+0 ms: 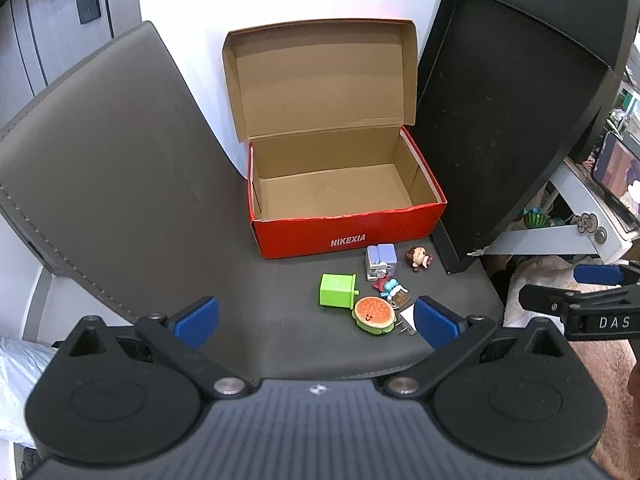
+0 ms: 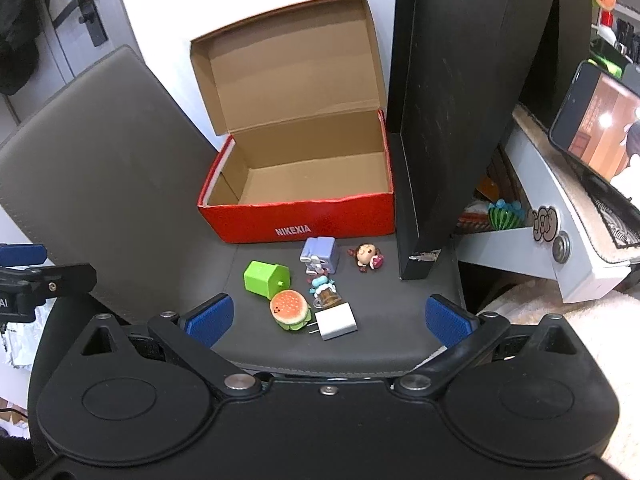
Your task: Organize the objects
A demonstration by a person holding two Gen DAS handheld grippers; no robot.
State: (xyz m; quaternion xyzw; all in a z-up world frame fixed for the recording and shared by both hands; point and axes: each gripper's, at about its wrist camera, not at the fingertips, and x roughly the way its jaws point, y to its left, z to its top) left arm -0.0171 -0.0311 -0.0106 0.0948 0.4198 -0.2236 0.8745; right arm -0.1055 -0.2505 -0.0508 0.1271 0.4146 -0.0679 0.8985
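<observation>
- Left claw point(image 1: 316, 322) and right claw point(image 2: 329, 320) both gape wide, holding nothing, above the near edge of the bench point(image 2: 132, 184).
- Small toys lie clustered just before the empty red box point(image 2: 304, 224).
- The burger toy point(image 2: 290, 311) looks light and squashy: pinch its sides.
- The white charger point(image 2: 336, 321) looks hard and slick: grip its flat faces.

1. Red shoebox point(image 2: 304, 216), lid open, empty, at the seat's point(image 2: 120, 184) back edge.
2. Green cube point(image 2: 264, 278), purple charger point(image 2: 320, 258), doll figure point(image 2: 367, 257), burger toy point(image 2: 290, 311), white plug point(image 2: 335, 321) and blue-topped trinket point(image 2: 325, 291) clustered near the front edge.
</observation>
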